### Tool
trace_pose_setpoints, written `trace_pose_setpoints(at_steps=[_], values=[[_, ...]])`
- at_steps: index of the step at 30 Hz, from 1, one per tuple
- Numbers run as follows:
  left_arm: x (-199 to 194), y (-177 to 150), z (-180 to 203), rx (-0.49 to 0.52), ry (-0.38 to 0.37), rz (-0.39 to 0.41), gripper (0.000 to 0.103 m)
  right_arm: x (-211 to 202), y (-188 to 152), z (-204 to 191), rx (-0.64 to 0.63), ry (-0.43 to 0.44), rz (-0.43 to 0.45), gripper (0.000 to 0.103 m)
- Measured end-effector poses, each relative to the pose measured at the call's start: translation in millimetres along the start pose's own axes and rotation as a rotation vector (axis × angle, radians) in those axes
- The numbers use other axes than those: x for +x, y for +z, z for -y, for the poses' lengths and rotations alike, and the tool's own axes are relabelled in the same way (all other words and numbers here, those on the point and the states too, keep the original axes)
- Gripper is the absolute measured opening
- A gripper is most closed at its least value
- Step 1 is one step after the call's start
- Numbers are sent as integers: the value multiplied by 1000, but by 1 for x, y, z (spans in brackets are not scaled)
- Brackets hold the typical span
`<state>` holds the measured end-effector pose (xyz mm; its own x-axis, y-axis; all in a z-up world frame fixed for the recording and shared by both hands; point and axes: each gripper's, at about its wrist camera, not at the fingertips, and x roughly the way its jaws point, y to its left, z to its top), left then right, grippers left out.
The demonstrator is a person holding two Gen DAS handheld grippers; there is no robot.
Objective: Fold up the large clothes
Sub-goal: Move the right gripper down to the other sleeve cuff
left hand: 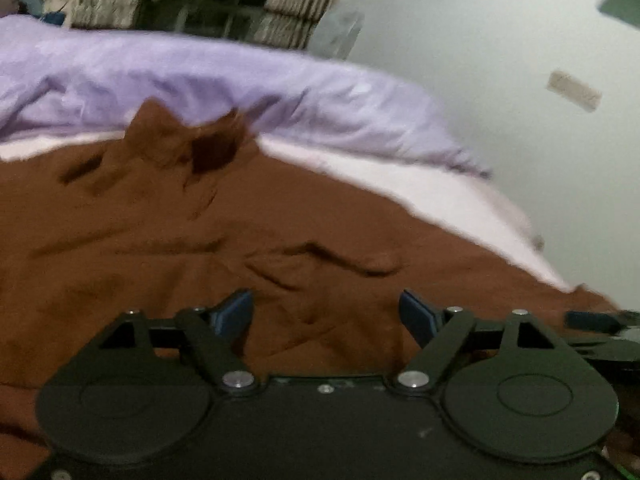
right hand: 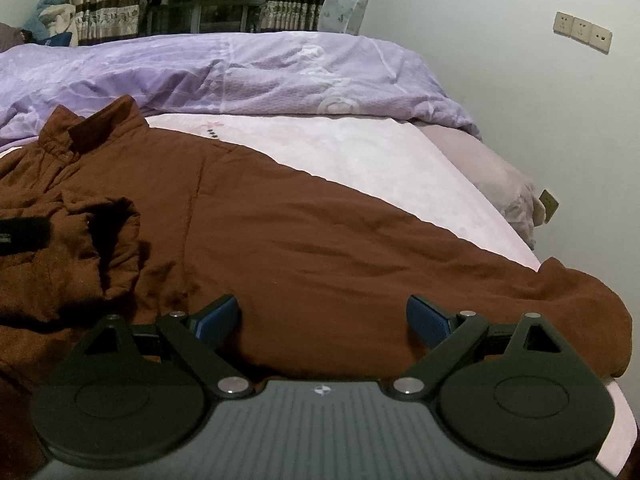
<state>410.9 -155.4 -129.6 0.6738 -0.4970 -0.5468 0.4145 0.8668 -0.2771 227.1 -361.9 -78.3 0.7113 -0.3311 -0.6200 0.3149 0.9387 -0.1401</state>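
Observation:
A large brown garment lies spread over the bed, its collar at the far left and a rumpled fold on its left part. My right gripper hovers just above the cloth near its front edge, open, with nothing pinched between the blue pads. In the blurred left wrist view the same brown garment fills the lower half. My left gripper is open over it, and no cloth sits between its blue pads.
A purple duvet is bunched along the far side of the bed. The pale pink sheet shows to the right of the garment, ending at the bed's right edge by a white wall with sockets. Curtains hang behind.

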Motion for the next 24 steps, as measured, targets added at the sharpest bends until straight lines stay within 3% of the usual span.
trace_pose_setpoints(at_steps=[2,4,6,8,10,12,15,17,24], values=[[25,-4,12,83,91,-84,83,1,0,-1,0,4,-6,103],[35,-12,33,220,174,-68,86,2,0,-1,-5,2,-9,103],[36,-14,48,287,227,-52,85,2,-1,-2,-6,1,-11,103],[26,-7,54,288,223,-32,85,1,-1,-2,-7,0,-10,103],[6,3,51,242,155,49,86,1,-1,-1,-8,0,-7,103],[2,13,45,188,143,101,86,1,-1,-1,-7,1,-7,103],[31,16,35,157,194,55,86,0,-1,-1,-10,0,-9,103],[61,0,25,192,209,14,94,0,-1,-1,-10,0,-8,103],[52,0,36,255,264,41,95,-3,-2,4,0,6,-12,103]])
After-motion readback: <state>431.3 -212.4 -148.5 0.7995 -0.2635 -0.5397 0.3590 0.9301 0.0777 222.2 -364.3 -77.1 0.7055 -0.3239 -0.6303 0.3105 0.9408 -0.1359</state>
